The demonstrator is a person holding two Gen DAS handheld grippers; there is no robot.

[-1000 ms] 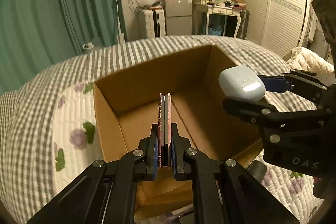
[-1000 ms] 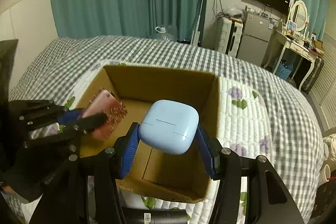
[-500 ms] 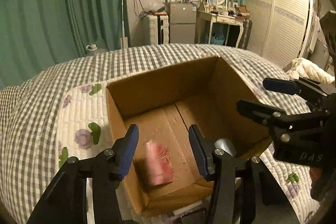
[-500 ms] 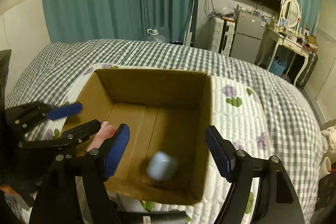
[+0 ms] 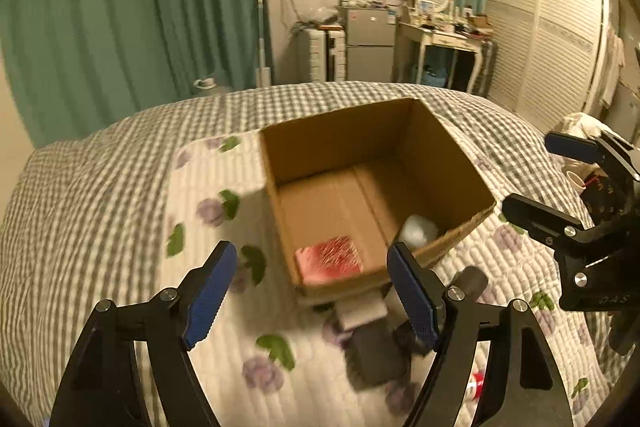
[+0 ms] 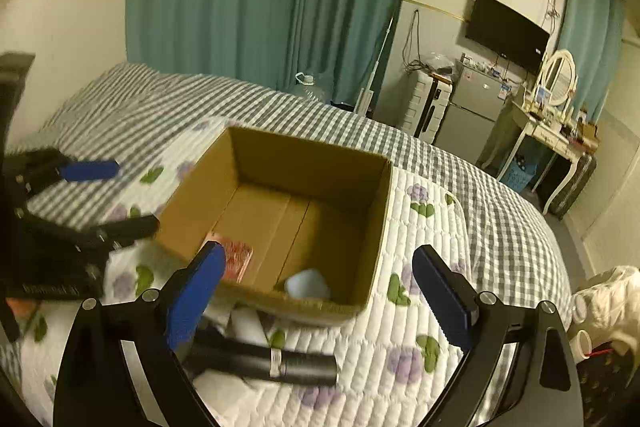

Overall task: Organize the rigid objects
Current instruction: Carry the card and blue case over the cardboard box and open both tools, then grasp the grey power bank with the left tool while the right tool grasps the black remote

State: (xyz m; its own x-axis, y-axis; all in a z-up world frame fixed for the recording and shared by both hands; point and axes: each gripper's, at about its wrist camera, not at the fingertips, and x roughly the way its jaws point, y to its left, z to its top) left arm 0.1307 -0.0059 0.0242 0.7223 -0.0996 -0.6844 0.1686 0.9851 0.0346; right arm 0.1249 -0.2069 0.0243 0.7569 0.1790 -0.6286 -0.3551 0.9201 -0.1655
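Note:
An open cardboard box [image 5: 344,135] [image 6: 308,155] sits on the bed. Inside it lie a pink glittery phone case [image 5: 329,259] [image 6: 236,259] near the front left and a pale blue earbud case [image 5: 418,230] [image 6: 307,283] near the front right. My left gripper [image 5: 312,291] is open and empty, held back above the quilt in front of the box. My right gripper [image 6: 316,287] is open and empty, also pulled back before the box. Each gripper shows in the other's view, the right one [image 5: 560,183] and the left one [image 6: 104,195].
A black cylindrical flashlight [image 6: 280,365] and a dark block with a white piece [image 5: 372,343] lie on the floral quilt [image 5: 120,227] just in front of the box. Clothes and a cup [image 6: 580,341] lie at the right bed edge.
Both grippers opened and dropped their loads: the pink case and the blue earbud case now rest in the box. Both grippers have drawn back and up from the box.

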